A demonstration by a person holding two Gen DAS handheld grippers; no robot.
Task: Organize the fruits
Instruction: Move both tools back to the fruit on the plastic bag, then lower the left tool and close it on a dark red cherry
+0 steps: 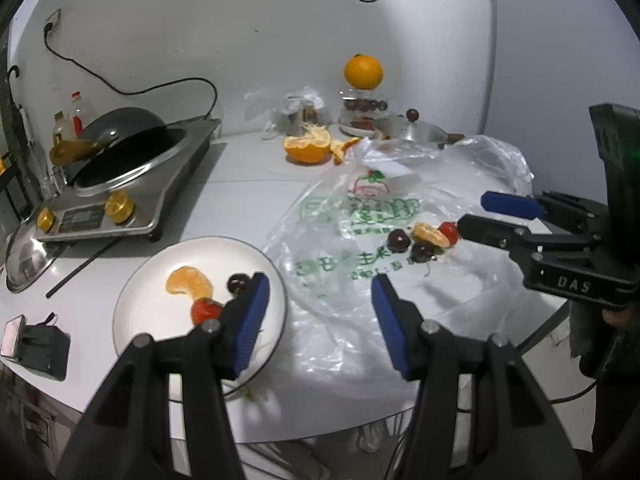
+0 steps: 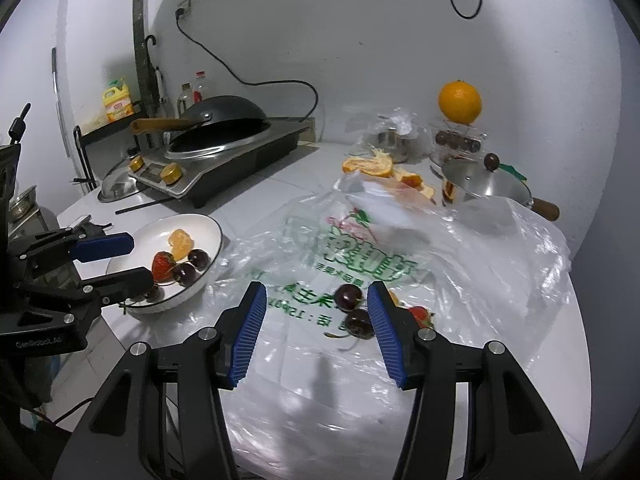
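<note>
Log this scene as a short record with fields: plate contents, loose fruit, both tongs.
plate: orange segment, strawberry, dark cherries
plastic bag: flat on the table, two cherries, an orange segment and a strawberry on it
left tongs: open, empty, over the plate's edge
right tongs: open, empty, beside the bag's fruit
whole orange: atop a clear container at the back

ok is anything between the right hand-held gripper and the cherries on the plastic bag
Nothing visible. The right hand-held gripper is open and empty, and the nearest cherry lies bare on the plastic bag just ahead of its fingertips.
</note>
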